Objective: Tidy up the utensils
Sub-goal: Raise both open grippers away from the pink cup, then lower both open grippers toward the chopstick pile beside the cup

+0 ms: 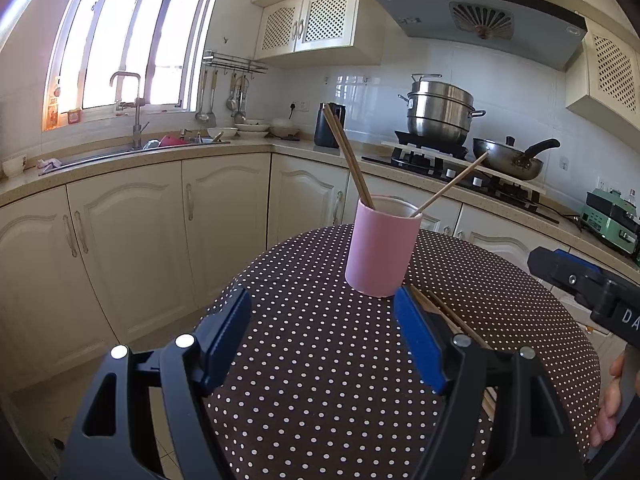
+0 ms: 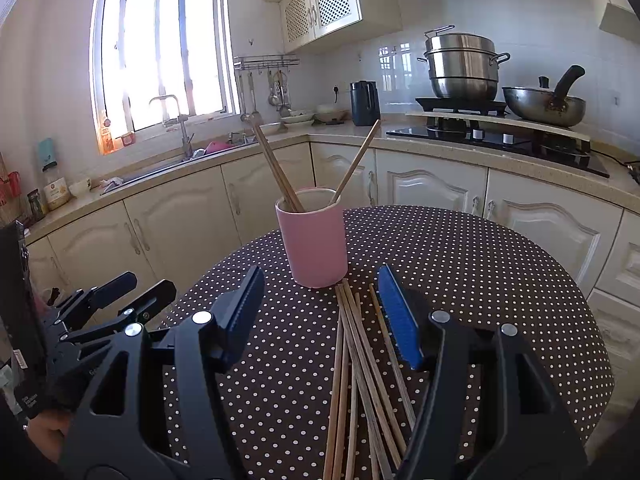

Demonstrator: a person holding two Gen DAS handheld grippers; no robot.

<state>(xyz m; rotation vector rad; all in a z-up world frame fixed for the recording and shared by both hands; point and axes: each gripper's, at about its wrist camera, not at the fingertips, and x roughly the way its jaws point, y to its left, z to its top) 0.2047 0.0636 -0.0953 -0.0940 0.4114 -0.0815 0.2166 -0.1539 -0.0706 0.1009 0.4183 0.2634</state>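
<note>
A pink cup [image 1: 380, 248] [image 2: 315, 240] stands on the round polka-dot table [image 1: 320, 340] [image 2: 480, 280]. Three wooden chopsticks [image 1: 348, 160] [image 2: 278, 170] lean inside it. Several loose chopsticks [image 2: 356, 368] lie on the cloth in front of the cup; they also show in the left wrist view [image 1: 444, 312]. My right gripper [image 2: 320, 300] is open and empty, hovering over the loose chopsticks. My left gripper [image 1: 320, 320] is open and empty, just in front of the cup. The right gripper's body shows at the right of the left wrist view [image 1: 592, 292].
Cream kitchen cabinets [image 1: 132, 240] ring the table. A sink with faucet [image 1: 136, 120] is at the left under the window. A stove with a steel pot [image 1: 440, 116] and a wok [image 1: 508, 158] is at the back right. A black kettle [image 2: 365, 103] stands in the corner.
</note>
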